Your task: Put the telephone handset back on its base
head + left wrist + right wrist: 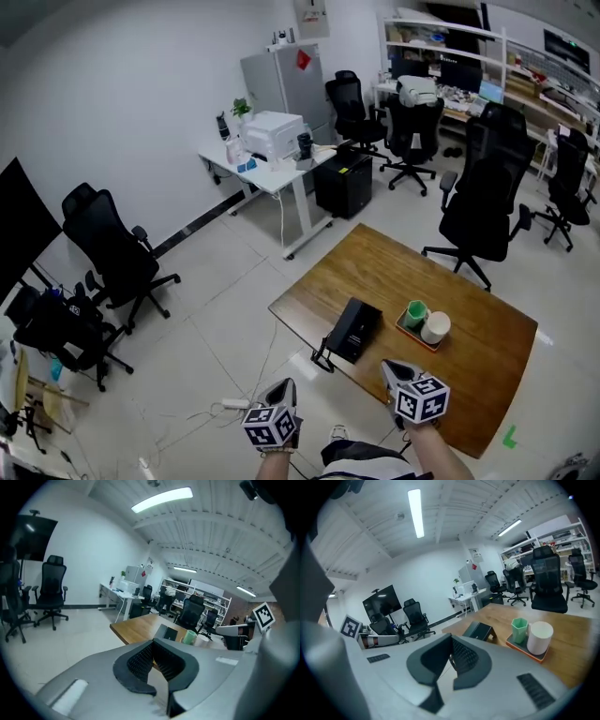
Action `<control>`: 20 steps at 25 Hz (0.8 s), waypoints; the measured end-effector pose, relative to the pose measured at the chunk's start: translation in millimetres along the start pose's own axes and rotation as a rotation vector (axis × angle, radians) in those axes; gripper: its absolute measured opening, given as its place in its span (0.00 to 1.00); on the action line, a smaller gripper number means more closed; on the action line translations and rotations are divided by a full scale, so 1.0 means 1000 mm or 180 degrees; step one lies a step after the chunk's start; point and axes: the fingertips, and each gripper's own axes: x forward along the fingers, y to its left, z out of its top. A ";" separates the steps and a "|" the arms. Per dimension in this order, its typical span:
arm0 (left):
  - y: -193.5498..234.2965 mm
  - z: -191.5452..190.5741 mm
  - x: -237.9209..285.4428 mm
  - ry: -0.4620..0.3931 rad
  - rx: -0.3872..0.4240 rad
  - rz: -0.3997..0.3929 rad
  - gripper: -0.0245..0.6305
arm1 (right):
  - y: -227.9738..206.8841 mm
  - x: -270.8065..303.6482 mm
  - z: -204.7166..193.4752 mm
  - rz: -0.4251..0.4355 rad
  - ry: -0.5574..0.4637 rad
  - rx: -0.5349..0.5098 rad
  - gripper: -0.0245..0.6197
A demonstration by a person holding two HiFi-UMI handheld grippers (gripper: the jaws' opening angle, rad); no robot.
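Observation:
A black telephone (354,330) lies on the near left part of the wooden table (469,375), its cord looping off the near corner. I cannot make out the handset apart from the base. My left gripper (287,386) hangs in the air short of the table's near edge, jaws shut and empty. My right gripper (395,368) hovers over the table's near edge, right of the telephone, jaws shut with nothing between them. The left gripper view has its closed jaws (152,644) aimed toward the telephone (168,632). The right gripper view has its closed jaws (451,638) just below the telephone (479,631).
A green cup (415,313) and a white cup (436,326) stand on a small tray (419,339) right of the telephone. A black office chair (481,202) stands behind the table. A power strip (234,405) with cables lies on the floor at the left. A white desk (272,173) sits further back.

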 end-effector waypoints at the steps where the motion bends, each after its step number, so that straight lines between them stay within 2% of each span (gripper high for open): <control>1: -0.006 -0.003 -0.010 -0.0046 0.0036 0.0035 0.04 | 0.007 -0.005 0.000 0.0036 -0.0016 -0.0035 0.05; 4: -0.020 -0.014 -0.029 -0.0086 0.0002 0.0097 0.04 | 0.026 -0.020 -0.005 0.0113 -0.0057 -0.0115 0.05; 11: -0.050 -0.059 -0.068 0.0063 -0.0007 0.0324 0.04 | 0.058 -0.062 -0.035 0.0249 -0.0050 -0.0173 0.05; 20: -0.082 -0.093 -0.094 0.0217 -0.0075 0.0374 0.04 | 0.076 -0.099 -0.085 0.0346 0.0194 -0.0252 0.05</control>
